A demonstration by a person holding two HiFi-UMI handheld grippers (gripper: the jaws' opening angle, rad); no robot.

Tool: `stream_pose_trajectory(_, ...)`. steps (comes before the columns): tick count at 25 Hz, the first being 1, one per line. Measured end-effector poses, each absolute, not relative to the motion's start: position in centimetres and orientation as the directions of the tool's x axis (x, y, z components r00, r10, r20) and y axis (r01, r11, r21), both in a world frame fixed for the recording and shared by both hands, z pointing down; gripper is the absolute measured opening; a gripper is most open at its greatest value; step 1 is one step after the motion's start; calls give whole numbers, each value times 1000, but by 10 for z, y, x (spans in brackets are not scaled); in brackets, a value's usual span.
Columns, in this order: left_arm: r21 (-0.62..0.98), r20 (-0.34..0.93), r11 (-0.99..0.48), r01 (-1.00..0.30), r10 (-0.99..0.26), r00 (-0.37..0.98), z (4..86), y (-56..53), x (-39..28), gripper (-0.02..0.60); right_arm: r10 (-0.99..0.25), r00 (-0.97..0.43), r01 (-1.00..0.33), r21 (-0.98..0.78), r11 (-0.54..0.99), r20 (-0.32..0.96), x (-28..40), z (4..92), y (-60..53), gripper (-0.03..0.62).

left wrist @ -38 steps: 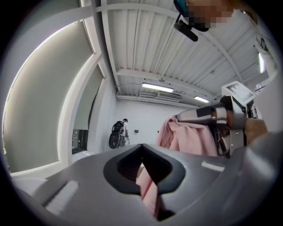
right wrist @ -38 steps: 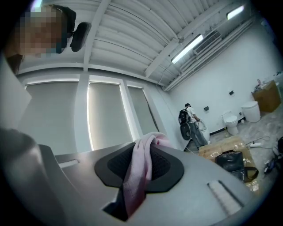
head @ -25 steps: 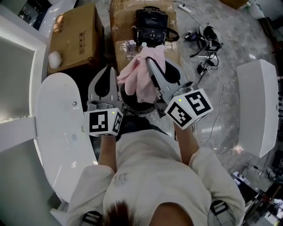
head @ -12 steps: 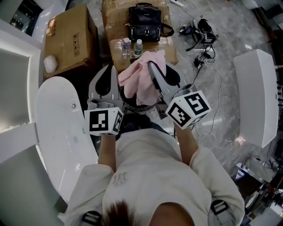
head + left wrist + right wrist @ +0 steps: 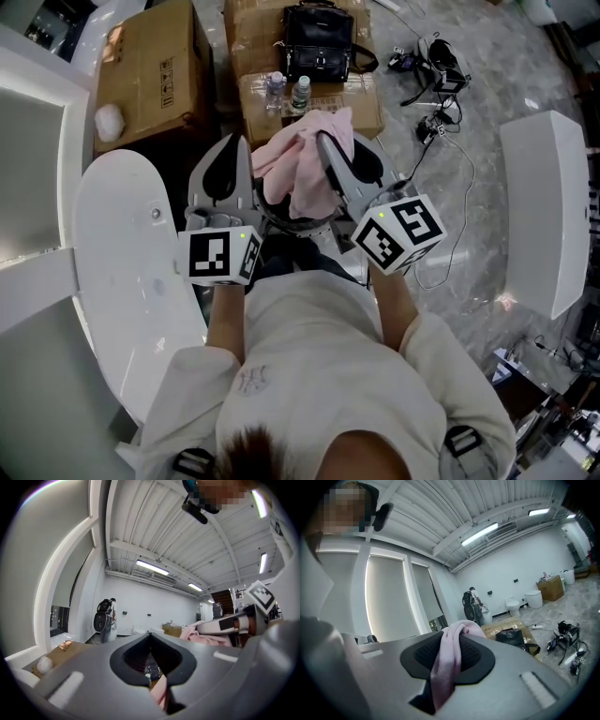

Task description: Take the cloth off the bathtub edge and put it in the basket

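My right gripper (image 5: 330, 159) is clamped on the pink cloth (image 5: 298, 173), which hangs from its jaws well clear of the bathtub (image 5: 122, 281) on my left. The left gripper (image 5: 234, 159) beside it has its jaws together on nothing. Beneath the cloth is what I take for the dark basket (image 5: 277, 225), mostly hidden. The cloth is off the edge; lowering it and letting go are left.

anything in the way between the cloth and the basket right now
Nothing visible is in the way. The pink cloth hangs from the right gripper straight over the dark basket, whose opening shows below it. The left gripper is off to the cloth's left, not under it.
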State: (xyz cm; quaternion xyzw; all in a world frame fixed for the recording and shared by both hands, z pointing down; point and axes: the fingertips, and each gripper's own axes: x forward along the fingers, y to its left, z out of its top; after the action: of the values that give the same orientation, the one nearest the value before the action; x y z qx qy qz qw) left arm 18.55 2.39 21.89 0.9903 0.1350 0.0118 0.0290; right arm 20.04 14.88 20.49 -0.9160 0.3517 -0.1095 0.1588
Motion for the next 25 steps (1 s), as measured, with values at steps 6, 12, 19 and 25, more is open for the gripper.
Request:
stream_pose_trajectory(6, 56, 26, -966, 253, 255, 967, 222, 22, 183, 9, -682, 724, -607, -377, -699, 99, 199, 215, 150, 61)
stream_pose_trajectory(12, 47, 41, -968, 247, 249, 968, 231, 19, 181, 9, -682, 720, -592, -399, -701, 129, 195, 234, 150, 61)
stream_pose_trajectory(19, 36, 70, -976, 215, 217, 974, 246, 3, 183, 9, -682, 711, -568, -429, -702, 174, 195, 260, 150, 61)
stream_pose_trajectory(25, 39, 87, -979, 201, 204, 975, 254, -7, 181, 9, -685, 698, -556, -443, -703, 211, 191, 282, 148, 61)
